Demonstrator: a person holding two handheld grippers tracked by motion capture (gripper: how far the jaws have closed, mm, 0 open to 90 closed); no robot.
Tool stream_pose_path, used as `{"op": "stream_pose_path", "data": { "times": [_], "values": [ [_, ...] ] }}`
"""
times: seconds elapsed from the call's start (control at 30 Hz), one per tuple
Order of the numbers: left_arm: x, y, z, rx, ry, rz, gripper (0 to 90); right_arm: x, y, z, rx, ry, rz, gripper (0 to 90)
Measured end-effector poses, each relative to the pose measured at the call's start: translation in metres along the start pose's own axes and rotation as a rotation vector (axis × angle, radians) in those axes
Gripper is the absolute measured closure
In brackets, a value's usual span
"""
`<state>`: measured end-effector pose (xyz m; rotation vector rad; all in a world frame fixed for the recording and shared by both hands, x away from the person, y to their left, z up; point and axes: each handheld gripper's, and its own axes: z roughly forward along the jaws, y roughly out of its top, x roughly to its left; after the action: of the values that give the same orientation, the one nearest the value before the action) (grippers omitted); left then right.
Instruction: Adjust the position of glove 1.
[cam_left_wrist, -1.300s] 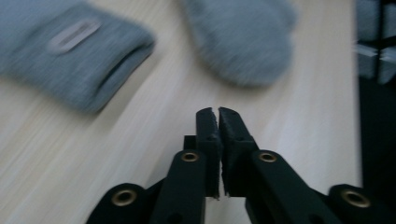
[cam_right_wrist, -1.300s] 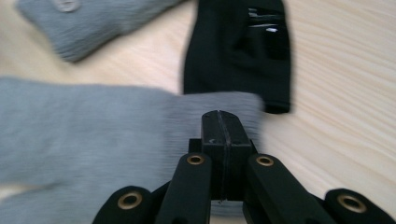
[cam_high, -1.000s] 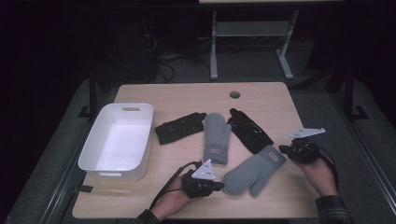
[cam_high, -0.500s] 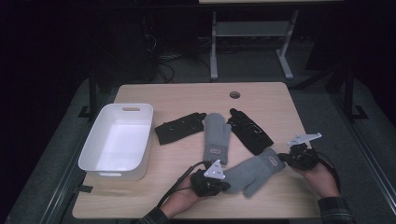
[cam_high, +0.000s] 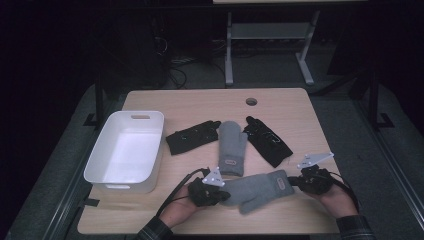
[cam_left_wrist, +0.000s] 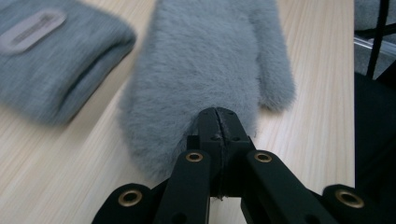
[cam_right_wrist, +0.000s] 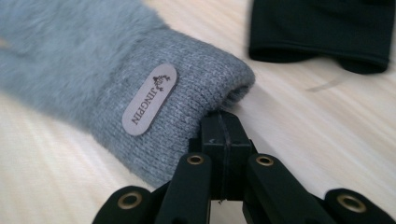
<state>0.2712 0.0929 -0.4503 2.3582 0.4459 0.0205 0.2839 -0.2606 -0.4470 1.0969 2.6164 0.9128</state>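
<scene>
Mitten (cam_high: 257, 187), grey and fuzzy, is stretched flat at the near table (cam_high: 200, 102) edge between both grippers. Left gripper (cam_left_wrist: 217, 114) is clamped on the fingertip end, right gripper (cam_right_wrist: 223, 122) on the knitted cuff's rim. Both bites are thin; slippage is judged likely if the ends are pulled unevenly, dragging it against the second mitten (cam_high: 232, 147).
</scene>
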Motion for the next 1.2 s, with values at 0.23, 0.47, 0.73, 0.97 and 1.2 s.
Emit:
{"op": "stream_pose_path", "data": {
  "times": [0.23,0.47,0.73,0.97,1.2],
  "values": [
    [0.017,-0.018,-0.022,0.017,0.065,-0.047,89.2,0.027,0.005,0.013,0.03,0.1,-0.076,90.0],
    [0.028,-0.022,-0.028,0.029,0.132,-0.072,89.2,0.046,0.011,0.018,0.029,0.146,-0.138,90.0],
    [0.021,-0.021,-0.039,0.004,0.136,-0.072,89.1,0.03,0.013,0.005,-0.027,0.094,-0.096,90.0],
    [0.018,-0.023,-0.043,-0.003,0.149,-0.091,81.3,0.027,0.032,-0.003,-0.154,0.095,-0.094,72.7],
    [0.017,-0.03,-0.049,-0.027,0.173,-0.13,52.7,0.054,0.058,0.021,-0.148,0.172,-0.193,61.5]
  ]
}}
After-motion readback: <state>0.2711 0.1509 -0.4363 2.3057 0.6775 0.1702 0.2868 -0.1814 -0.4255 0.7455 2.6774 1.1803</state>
